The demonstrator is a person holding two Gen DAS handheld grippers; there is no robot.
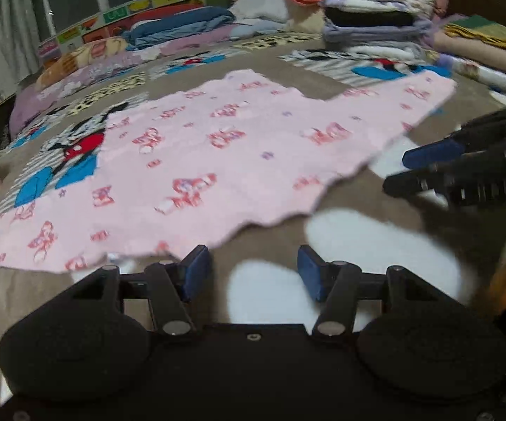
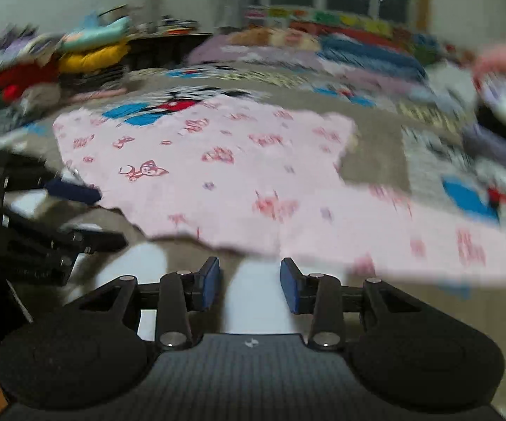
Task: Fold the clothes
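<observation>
Both my claws, left gripper (image 1: 253,270) and right gripper (image 2: 250,282), spread and empty at the near hem of the pink fleece bow-print garment (image 1: 218,147) lying flat on the bed; should pinch only the edge layer, evenly.

The pink garment (image 1: 218,147) looks like soft, fuzzy fleece cloth, the bedspread (image 1: 190,263) beneath a matt plush fabric, while the left gripper (image 1: 254,270) is matt black plastic with blue rubbery pads (image 1: 197,272) and shiny metal pins.
</observation>
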